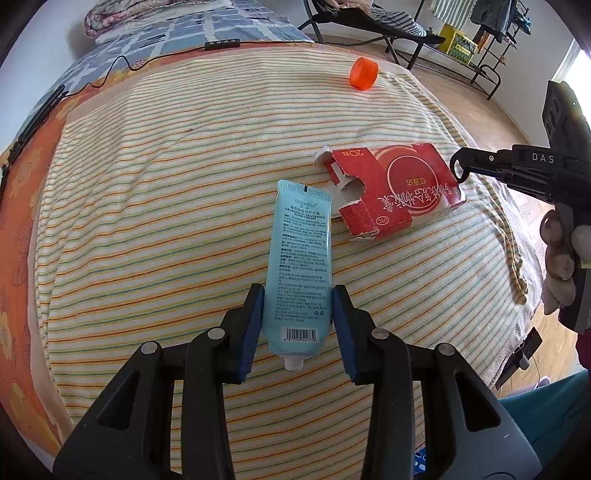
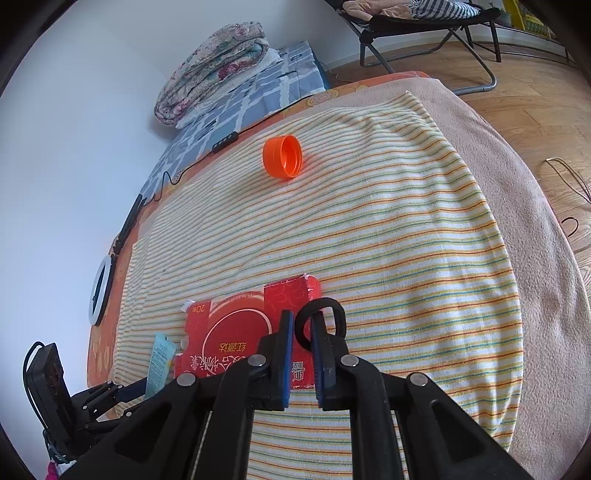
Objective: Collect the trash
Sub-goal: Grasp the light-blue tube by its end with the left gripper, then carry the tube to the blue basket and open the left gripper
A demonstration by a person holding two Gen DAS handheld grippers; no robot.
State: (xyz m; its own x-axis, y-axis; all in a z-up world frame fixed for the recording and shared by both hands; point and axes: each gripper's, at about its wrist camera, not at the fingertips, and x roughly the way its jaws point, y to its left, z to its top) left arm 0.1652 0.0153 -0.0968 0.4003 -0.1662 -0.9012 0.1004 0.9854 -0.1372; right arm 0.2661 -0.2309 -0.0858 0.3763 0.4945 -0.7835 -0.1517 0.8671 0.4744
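Note:
A light blue hand cream tube (image 1: 299, 258), with no cap on its neck, stands between the blue pads of my left gripper (image 1: 297, 291), which press on its sides. A torn red cardboard box (image 1: 391, 188) lies flat beside it on the striped towel (image 1: 166, 184). My right gripper (image 1: 458, 166) hovers over the box's right end. In the right wrist view the right gripper (image 2: 304, 317) is shut on a thin black ring (image 2: 338, 314), with the red box (image 2: 236, 332) beneath. An orange bottle cap (image 2: 282, 157) lies farther away; the tube (image 2: 160, 363) shows at lower left.
The towel covers a bed with an orange sheet (image 2: 107, 343). A folded quilt (image 2: 214, 66), a black cable with a controller (image 1: 221, 43) and a white ring light (image 2: 99, 291) lie along the wall side. A folding chair (image 2: 417, 22) stands on the wooden floor (image 2: 535, 92).

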